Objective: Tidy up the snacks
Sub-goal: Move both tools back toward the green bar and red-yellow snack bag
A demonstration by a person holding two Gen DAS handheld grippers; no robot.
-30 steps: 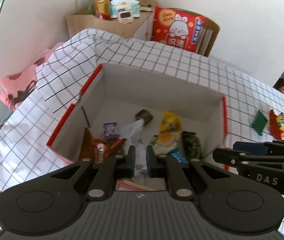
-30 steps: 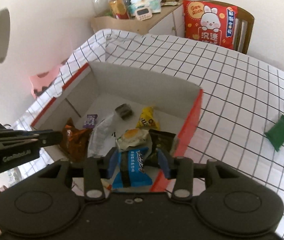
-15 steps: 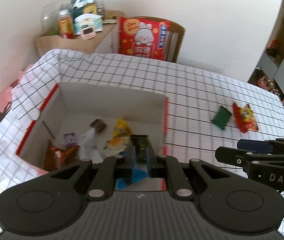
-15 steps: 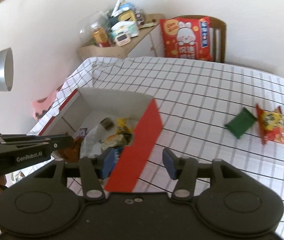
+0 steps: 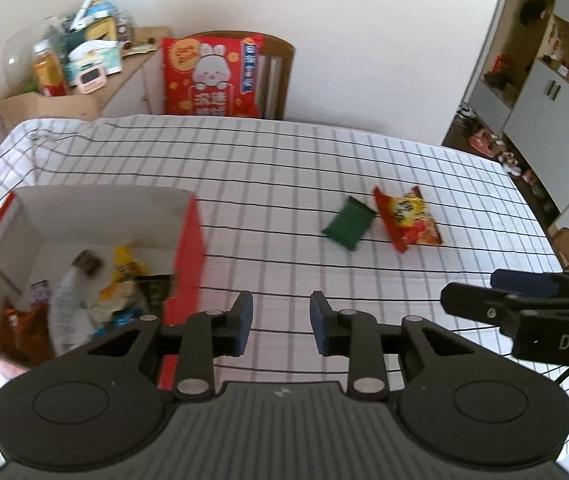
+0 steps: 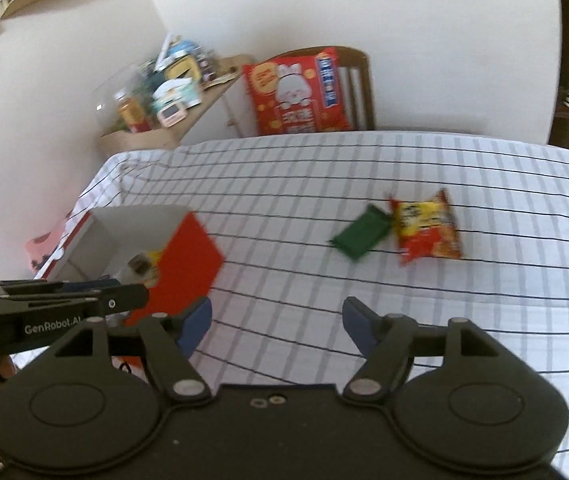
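- Left wrist view: two snacks lie on the table, well right of the box: a flat dark green pack [image 5: 348,223] with no print I can read, and touching its right edge a glossy, crinkled red bag [image 5: 406,220] with a yellow panel of dark writing too small to read.
- Box [image 5: 188,256]: stiff card, red outside, white inside, open-topped. In it lie more wrappers: a yellow pack [image 5: 126,266], an orange bag [image 5: 20,326], a crumpled clear wrapper [image 5: 68,312], a small purple packet [image 5: 39,291]; their print is blurred.
- Left gripper [image 5: 280,322]: black arms, blue pads; jaws opening, narrowly apart, nothing between them, above bare cloth just right of the box.
- Right gripper [image 6: 276,326]: same build, jaws opening and wider apart, empty. "DAS" shows on its side in the left view; the left one reads "GenRobot.AI" in the right wrist view.
- Cloth [image 5: 284,160]: white fabric with a black and grey grid, wrinkled at the far left corner.
- Behind the table, a wooden chair [image 5: 280,68] carries a big red bag [image 5: 212,76] with a white rabbit and Chinese characters.
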